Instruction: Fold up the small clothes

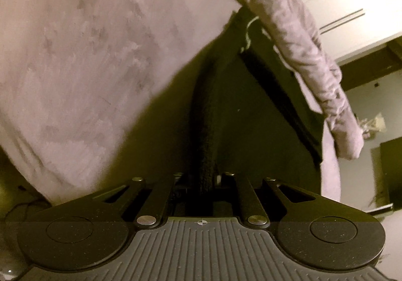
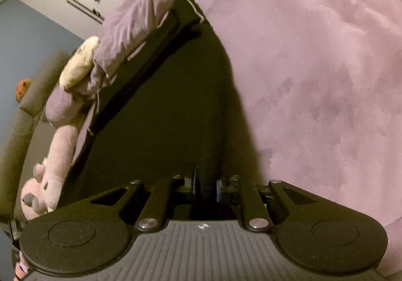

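The dark garment (image 1: 251, 110), soft, light and limp, is clamped at an edge fold by the left tool (image 1: 204, 180) and right tool (image 2: 206, 185); grip corners.

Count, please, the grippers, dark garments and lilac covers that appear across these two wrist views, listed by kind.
grippers: 2, the left gripper and the right gripper
dark garment: 1
lilac cover: 1
Total: 4
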Available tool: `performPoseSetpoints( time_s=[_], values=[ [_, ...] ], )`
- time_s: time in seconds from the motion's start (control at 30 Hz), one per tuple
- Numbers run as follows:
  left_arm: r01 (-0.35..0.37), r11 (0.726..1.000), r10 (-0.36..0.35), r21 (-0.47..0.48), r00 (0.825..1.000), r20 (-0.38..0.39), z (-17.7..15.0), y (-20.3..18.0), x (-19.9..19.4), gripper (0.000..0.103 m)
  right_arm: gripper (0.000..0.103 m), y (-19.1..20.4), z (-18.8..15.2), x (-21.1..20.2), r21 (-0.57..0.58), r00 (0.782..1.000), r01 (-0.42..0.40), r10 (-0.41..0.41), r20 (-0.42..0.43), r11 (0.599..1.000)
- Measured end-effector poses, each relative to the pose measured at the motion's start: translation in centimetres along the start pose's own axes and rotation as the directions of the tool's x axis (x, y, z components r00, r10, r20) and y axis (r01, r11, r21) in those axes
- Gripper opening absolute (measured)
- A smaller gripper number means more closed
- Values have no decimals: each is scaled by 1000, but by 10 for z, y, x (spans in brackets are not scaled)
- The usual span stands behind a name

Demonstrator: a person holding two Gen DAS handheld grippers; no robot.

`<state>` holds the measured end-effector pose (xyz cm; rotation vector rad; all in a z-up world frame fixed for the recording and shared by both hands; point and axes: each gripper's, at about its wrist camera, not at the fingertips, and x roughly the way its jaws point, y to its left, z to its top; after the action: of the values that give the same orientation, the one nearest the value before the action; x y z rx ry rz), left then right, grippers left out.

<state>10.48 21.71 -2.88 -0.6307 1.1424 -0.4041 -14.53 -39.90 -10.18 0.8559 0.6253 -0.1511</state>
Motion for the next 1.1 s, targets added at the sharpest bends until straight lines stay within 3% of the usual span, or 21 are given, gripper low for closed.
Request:
performPoseSetpoints(
  time_s=[0.17,0.37,0.53,0.7,0.87,1.1],
  values=[
    [-8,999,9,33,999,-42,6,-3,8,10,20,6,-3,8,-96,995,29,-38,-94,995],
    [-20,995,26,94,998,-63,15,-25,12,10,13,19,9,7,-141,986,-57,34,-162,988],
    [1,993,1,120,1000,-18,27,-52,5,10,11,36,29,1,-120,986,-127,113,-119,985],
    [-84,974,81,211,996,25,26,-84,5,10,11,47,36,-10,-109,982,-184,179,-51,977],
    [-141,953,137,269,990,33,21,-98,7,10,11,47,36,-17,-103,982,-187,186,-25,977],
    [-184,943,175,277,983,55,20,-101,1,10,11,58,43,-22,-107,980,-196,198,15,975]
  ],
)
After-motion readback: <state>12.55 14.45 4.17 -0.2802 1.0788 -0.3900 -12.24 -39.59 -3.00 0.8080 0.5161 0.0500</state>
